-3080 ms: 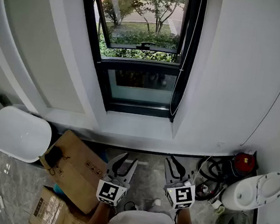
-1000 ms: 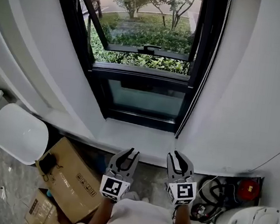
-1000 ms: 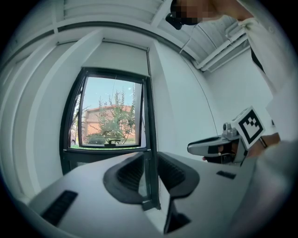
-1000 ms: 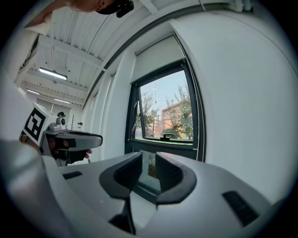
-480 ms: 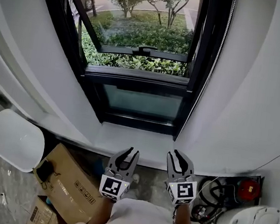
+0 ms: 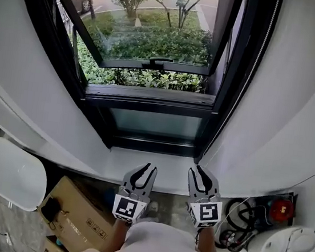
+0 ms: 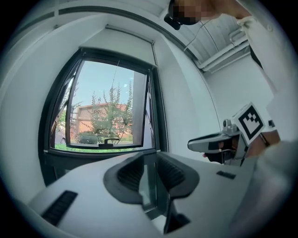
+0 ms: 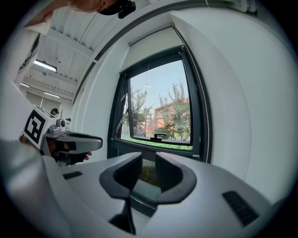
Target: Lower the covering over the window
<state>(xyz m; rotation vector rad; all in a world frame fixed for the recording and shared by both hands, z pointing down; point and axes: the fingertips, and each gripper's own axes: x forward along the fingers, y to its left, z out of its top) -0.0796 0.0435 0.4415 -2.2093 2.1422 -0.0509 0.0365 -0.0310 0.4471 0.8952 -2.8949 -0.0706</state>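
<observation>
The black-framed window (image 6: 155,59) stands uncovered, its lower sash tilted outward over green shrubs. The rolled-up white blind (image 8: 153,36) sits at the top of the recess. A bead chain (image 6: 251,66) hangs down the right side of the frame and also shows in the right gripper view as the chain (image 8: 208,139). My left gripper (image 6: 145,170) and right gripper (image 6: 200,174) are side by side just short of the white sill (image 6: 141,159), both pointing at the window. In its own view the left gripper (image 7: 150,174) is open and empty. So is the right gripper (image 8: 148,174).
A round white seat (image 6: 13,173) and a cardboard box (image 6: 77,210) are on the floor at the left. At the right lie coiled cables with a red object (image 6: 279,210) and a white appliance (image 6: 285,246). White walls flank the window recess.
Both grippers and the head have moved closer to the window; their tips now reach the sill's front edge. The window fills more of the view. The jaws look unchanged.
</observation>
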